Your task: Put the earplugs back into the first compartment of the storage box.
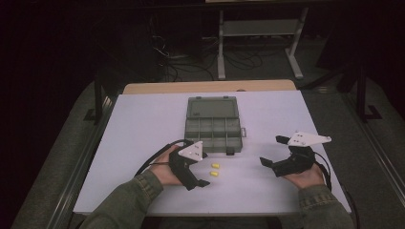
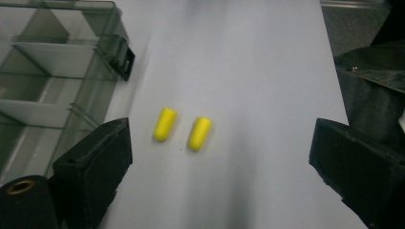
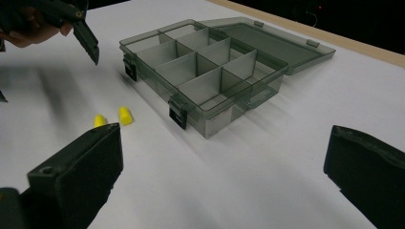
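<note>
Two yellow earplugs (image 1: 215, 165) (image 1: 214, 173) lie side by side on the white table, just in front of an open grey compartment box (image 1: 187, 129). My left gripper (image 1: 203, 169) hovers to their left, open, its jaws pointing at them. In the left gripper view both earplugs (image 2: 165, 124) (image 2: 200, 133) lie on the table between and beyond the wide-apart jaws of the left gripper (image 2: 222, 133), untouched. My right gripper (image 1: 271, 150) stands open at the right with nothing in it. The right gripper view shows the open right gripper (image 3: 224, 133), the earplugs (image 3: 125, 116) (image 3: 99, 120) and the box (image 3: 215, 119).
The box's lid (image 1: 212, 107) lies flat behind its tray, whose several compartments look bare. Two black latches (image 3: 177, 117) stick out of its front wall. The table's wooden far edge (image 1: 210, 87) and a dark floor with cables lie beyond.
</note>
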`<action>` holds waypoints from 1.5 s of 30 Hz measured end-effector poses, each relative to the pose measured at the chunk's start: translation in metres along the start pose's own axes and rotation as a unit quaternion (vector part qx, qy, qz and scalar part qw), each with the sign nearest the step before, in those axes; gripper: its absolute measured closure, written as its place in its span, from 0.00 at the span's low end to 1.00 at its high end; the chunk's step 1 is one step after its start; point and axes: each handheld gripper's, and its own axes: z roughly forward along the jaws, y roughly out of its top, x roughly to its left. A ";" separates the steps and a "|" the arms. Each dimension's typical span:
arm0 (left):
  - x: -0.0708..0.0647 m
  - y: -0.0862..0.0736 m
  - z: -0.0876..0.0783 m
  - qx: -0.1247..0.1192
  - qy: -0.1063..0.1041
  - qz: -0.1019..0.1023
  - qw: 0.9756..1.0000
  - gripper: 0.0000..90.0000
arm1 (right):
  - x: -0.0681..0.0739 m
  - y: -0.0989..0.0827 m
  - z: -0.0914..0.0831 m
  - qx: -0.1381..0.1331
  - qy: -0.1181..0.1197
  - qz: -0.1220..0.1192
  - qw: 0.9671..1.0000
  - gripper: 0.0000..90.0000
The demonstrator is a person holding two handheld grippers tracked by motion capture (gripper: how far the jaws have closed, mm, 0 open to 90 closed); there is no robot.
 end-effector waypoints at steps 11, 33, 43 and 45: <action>0.003 0.002 0.022 0.031 -0.012 0.014 0.999 0.23 | 0.001 0.000 0.001 0.003 0.003 -0.003 1.000 0.00; 0.012 0.001 0.037 0.055 -0.014 0.011 0.998 0.59 | 0.003 0.000 0.004 0.011 0.010 -0.009 1.000 0.00; 0.013 0.002 0.043 0.069 -0.006 0.006 0.998 0.76 | 0.004 0.000 0.005 0.013 0.011 -0.012 1.000 0.00; 0.013 0.002 0.044 0.070 -0.006 0.005 0.998 0.79 | 0.004 0.000 0.005 0.013 0.011 -0.013 1.000 0.00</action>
